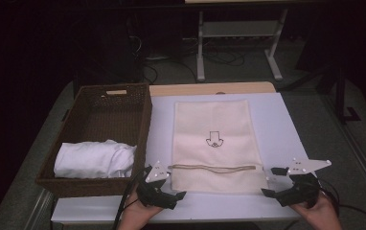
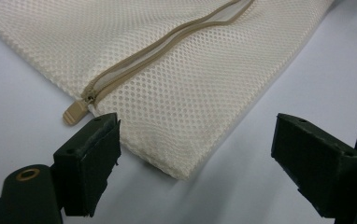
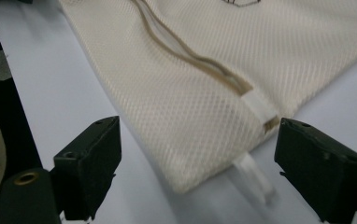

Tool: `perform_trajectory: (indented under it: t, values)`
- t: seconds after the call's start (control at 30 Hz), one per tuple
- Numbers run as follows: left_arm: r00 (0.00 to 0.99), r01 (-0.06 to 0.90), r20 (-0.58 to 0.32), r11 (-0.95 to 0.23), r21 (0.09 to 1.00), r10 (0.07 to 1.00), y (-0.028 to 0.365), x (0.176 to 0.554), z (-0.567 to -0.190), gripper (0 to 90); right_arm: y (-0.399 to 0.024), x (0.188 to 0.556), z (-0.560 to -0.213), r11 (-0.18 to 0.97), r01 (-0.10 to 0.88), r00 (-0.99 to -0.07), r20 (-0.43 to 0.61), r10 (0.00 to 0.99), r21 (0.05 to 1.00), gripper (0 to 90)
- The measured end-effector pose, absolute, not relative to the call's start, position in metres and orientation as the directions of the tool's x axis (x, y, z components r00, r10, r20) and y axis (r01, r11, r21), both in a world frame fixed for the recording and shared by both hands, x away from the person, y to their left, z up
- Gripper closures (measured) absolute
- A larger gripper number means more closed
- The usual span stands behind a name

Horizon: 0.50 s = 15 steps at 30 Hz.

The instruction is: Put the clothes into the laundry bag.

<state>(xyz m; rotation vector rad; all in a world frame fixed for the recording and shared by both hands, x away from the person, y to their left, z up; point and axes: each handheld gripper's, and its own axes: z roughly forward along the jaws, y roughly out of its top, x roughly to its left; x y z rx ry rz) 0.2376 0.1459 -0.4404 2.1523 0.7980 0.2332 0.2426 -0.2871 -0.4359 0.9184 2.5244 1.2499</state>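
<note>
Mesh laundry bag (image 1: 213,143) laid flat on desk (image 1: 277,124), zipper (image 1: 213,167) nearest, for easy reach. Left gripper (image 1: 164,184) and right gripper (image 1: 279,184) poised at near corners, jaws apart, empty.

One cream mesh bag (image 1: 215,143) with one zip (image 1: 214,167) on the table (image 1: 286,129); one wicker basket (image 1: 99,103) holding one white cloth (image 1: 95,159); two grippers, left (image 1: 171,189) and right (image 1: 274,184)

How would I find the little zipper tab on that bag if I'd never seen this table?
Start at the white table and the flat cream mesh bag lying on it, right of the brown basket. Follow the tan zipper across the bag's near end to its left tip. There sits the zipper tab, a small solid tan piece, unlike the holey mesh around it.
</note>
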Motion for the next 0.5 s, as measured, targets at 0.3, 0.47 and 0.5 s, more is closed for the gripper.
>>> perform_trajectory:
  t: [0.3,0.47,0.5]
  values:
    - [0.797,0.435,-0.071,-0.488,0.757,0.6,0.141,0.231,-0.437,15.4,-0.245,0.286,-0.407,0.562,0.366,-0.861,0.04,0.507,0.742,20.8]
    - [0.801,0.432,-0.064,-0.501,0.75,0.595,0.139,0.231,-0.439,15.4,-0.215,0.313,-0.402,0.626,0.322,-0.893,0.008,0.45,0.71,24.2]
    - [0.801,0.431,-0.063,-0.501,0.751,0.595,0.14,0.231,-0.438,15.4,-0.21,0.319,-0.402,0.63,0.32,-0.898,0.014,0.44,0.708,25.0]
